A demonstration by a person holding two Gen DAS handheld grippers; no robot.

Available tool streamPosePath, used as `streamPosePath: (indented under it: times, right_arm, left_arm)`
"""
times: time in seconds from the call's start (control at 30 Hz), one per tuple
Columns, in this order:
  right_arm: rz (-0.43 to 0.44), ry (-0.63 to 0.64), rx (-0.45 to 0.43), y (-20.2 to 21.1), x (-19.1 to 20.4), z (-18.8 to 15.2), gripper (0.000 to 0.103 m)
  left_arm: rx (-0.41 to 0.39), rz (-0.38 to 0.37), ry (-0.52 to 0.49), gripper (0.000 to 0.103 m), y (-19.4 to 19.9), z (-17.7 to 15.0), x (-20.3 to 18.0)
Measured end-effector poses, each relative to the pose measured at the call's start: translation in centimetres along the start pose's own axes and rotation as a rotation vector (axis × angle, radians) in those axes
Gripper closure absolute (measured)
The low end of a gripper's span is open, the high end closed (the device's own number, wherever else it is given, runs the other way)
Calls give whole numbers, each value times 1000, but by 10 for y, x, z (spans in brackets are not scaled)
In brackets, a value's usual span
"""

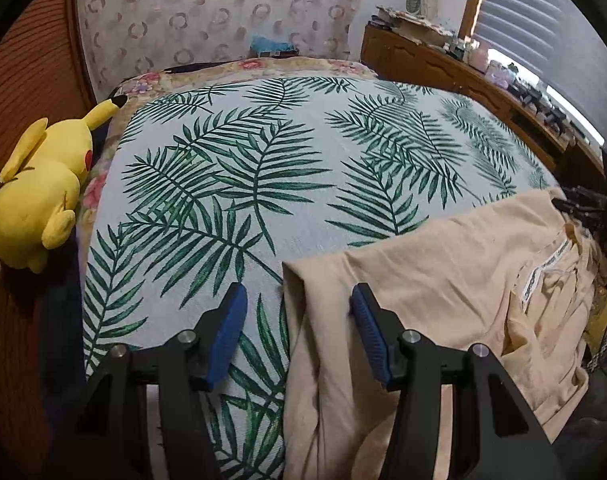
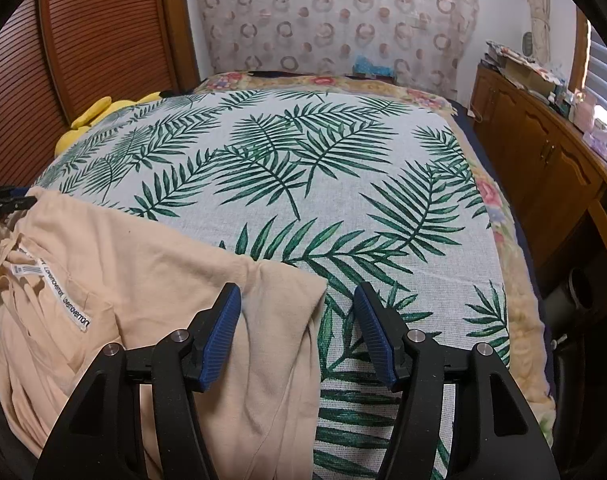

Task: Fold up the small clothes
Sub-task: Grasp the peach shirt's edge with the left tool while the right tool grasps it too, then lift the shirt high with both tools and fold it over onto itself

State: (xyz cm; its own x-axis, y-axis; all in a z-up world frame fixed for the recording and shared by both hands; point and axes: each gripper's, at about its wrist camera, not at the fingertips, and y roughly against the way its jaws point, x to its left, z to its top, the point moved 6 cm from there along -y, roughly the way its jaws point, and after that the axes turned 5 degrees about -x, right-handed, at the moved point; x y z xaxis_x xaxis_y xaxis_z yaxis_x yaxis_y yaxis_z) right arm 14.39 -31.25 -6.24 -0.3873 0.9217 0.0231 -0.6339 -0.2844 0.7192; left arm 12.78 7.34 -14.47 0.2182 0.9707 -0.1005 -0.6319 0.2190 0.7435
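Observation:
A peach garment (image 1: 443,280) lies on the palm-leaf bed cover (image 1: 263,160), with a white label (image 1: 543,276) on it. My left gripper (image 1: 299,300) is open, its blue pads (image 1: 231,320) straddling the garment's left corner just above the cloth. In the right wrist view the same garment (image 2: 143,272) lies at lower left, label (image 2: 63,300) showing. My right gripper (image 2: 299,300) is open, straddling the garment's right corner (image 2: 303,284). Neither holds anything.
A yellow plush toy (image 1: 43,188) lies at the bed's left edge by a wooden slatted door (image 2: 103,40). A wooden cabinet (image 2: 543,152) with clutter runs along the right. A floral blanket (image 2: 499,208) borders the cover. A patterned curtain (image 1: 223,12) hangs behind.

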Motion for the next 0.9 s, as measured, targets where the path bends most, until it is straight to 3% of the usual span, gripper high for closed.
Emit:
streamPosePath:
  times: [0.07,0.17,0.23,0.33,0.5,0.67,0.9]
  right_arm:
    - [13,10,3,0,2,1,46]
    - [46,38,12,1,12,2,65]
    - [53,61,12,3,18,2,77]
    - [78,79,8,6,25,2,96]
    - [94,29,-91,37,27,5,99]
    - [93,-35,-234,101,32,11,99]
    - [89,-48,-398,187,47,36,100]
  left_arm:
    - [10,-26,-3,70,1,1,-3]
    - [19,-47,-25,89,3,1,-11]
    - [14,-42,-48,97,5,0,-18]
    - [-32,-32,-56,100,18,1,-25]
    - [-199,-49,1,100,76,7,-33]
    - [-351,-70,47,100,140,8,-39]
    - [-486,-51,13,100,220,22,-48]
